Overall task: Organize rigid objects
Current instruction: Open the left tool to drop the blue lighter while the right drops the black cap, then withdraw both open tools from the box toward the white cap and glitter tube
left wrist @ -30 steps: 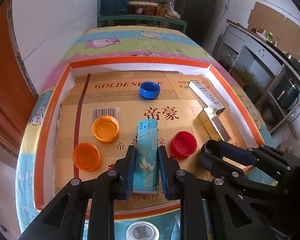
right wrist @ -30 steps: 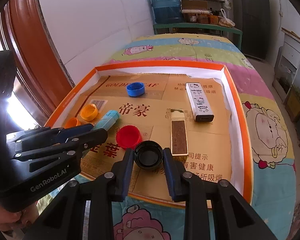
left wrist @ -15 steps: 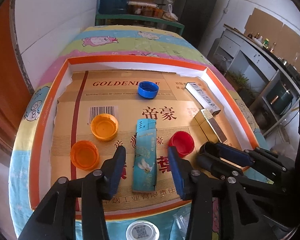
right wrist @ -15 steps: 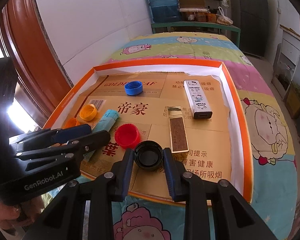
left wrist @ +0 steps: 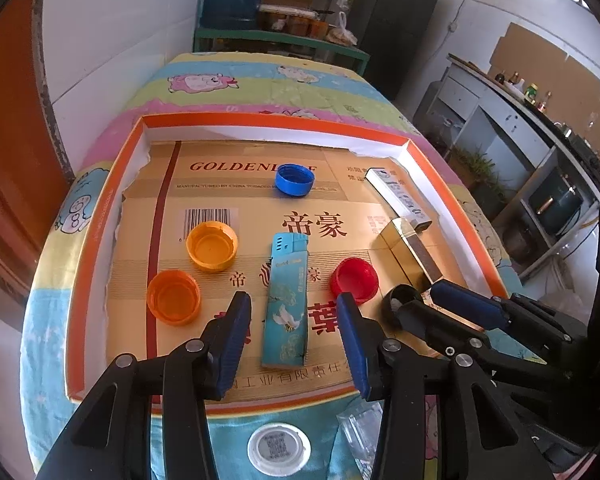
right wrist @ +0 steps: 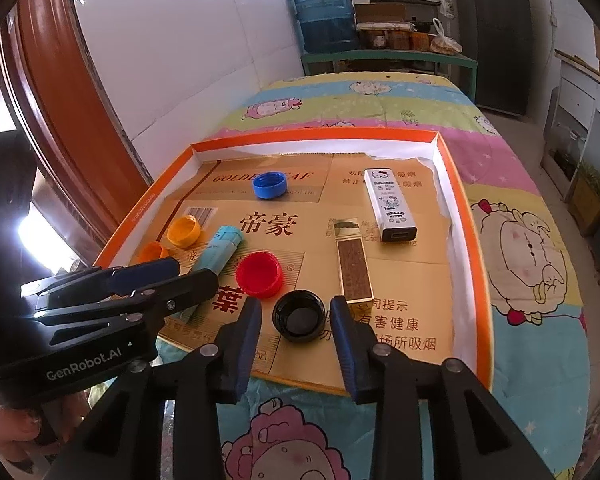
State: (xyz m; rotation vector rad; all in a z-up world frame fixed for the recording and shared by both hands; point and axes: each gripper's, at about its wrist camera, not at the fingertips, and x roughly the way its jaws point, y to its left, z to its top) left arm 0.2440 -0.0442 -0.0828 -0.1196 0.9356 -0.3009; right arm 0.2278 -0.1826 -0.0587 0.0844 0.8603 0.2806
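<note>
A shallow orange-rimmed tray (left wrist: pixel 100 216), lined with flattened tan cardboard printed in red characters, fills the middle of both views; it lies on a bed sheet (right wrist: pixel 520 240) striped in pastel colours with cartoon animals. In the upper part of the frames stand a white wall, a green shelf with a blue water jug (right wrist: pixel 326 16), and a dark cabinet; a brown door frame runs down the left edge. In the left wrist view the left gripper (left wrist: pixel 294 316) stands open, its jaws well clear on either side of a teal lighter (left wrist: pixel 286 300) lying flat at lower centre; they have just let go of it. Left of it sit two orange caps (left wrist: pixel 212 245), a blue cap (left wrist: pixel 294 180) higher up, a red cap (left wrist: pixel 355 280) to the right. In the right wrist view the right gripper (right wrist: pixel 296 316) has just been widening, a black cap (right wrist: pixel 299 314) loose between its jaws with a gap each side. A gold lighter (right wrist: pixel 354 270) lies just right of that cap, a white lighter (right wrist: pixel 390 204) beyond it. The left gripper crosses the lower left, covering the teal lighter's near end.
</note>
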